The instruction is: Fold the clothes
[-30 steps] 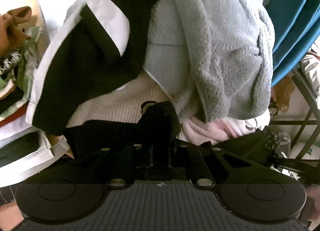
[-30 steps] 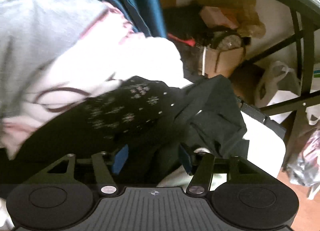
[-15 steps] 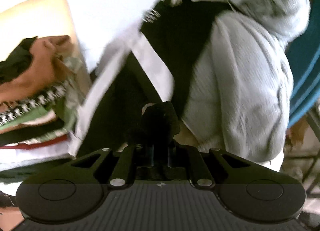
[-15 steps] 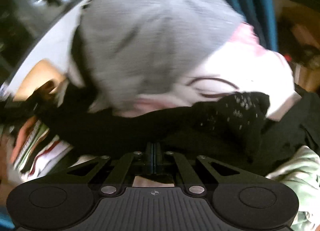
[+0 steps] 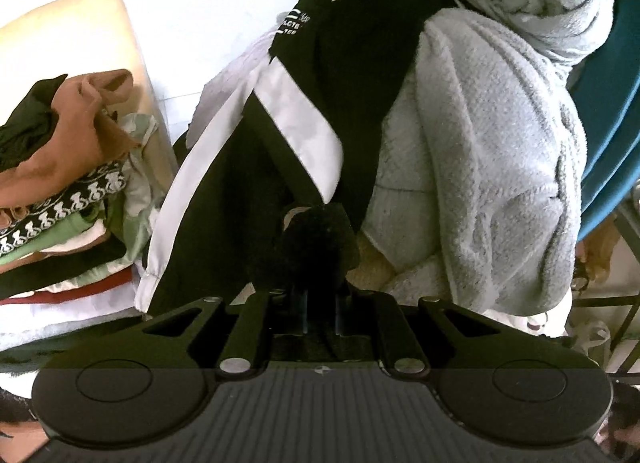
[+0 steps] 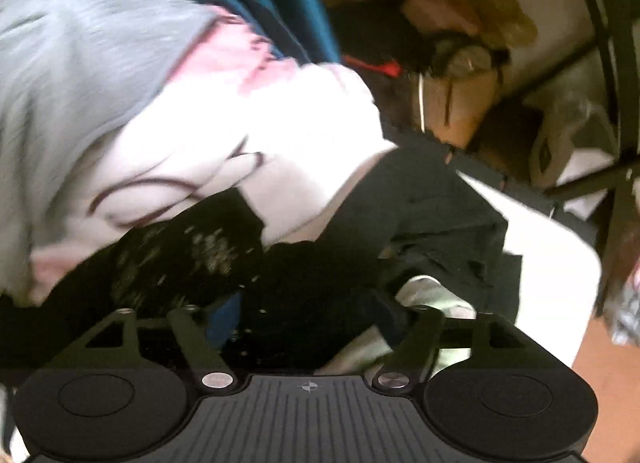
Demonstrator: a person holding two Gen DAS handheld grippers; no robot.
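Note:
My left gripper (image 5: 318, 259) is shut on a fuzzy black garment (image 5: 320, 239), bunched between its fingers. Beyond it lies a pile of unfolded clothes: a black and white jacket (image 5: 296, 123) and a grey fleece (image 5: 488, 151). In the blurred right wrist view my right gripper (image 6: 310, 313) is open, its blue pads apart, with the black speckled garment (image 6: 192, 259) lying between and over them. A pink and white garment (image 6: 240, 127) and the grey fleece (image 6: 80, 55) lie behind it.
A stack of folded clothes (image 5: 60, 191) sits at the left on the white table (image 5: 200, 3). A teal cloth (image 5: 612, 103) hangs at the right. Beyond the table edge (image 6: 552, 255) are black chair legs (image 6: 612, 75), a cardboard box (image 6: 456, 103) and bags.
My right gripper was shut half a second ago and is now open, swung back right toward the table edge. My left gripper has stayed shut on the black garment and shifted slightly.

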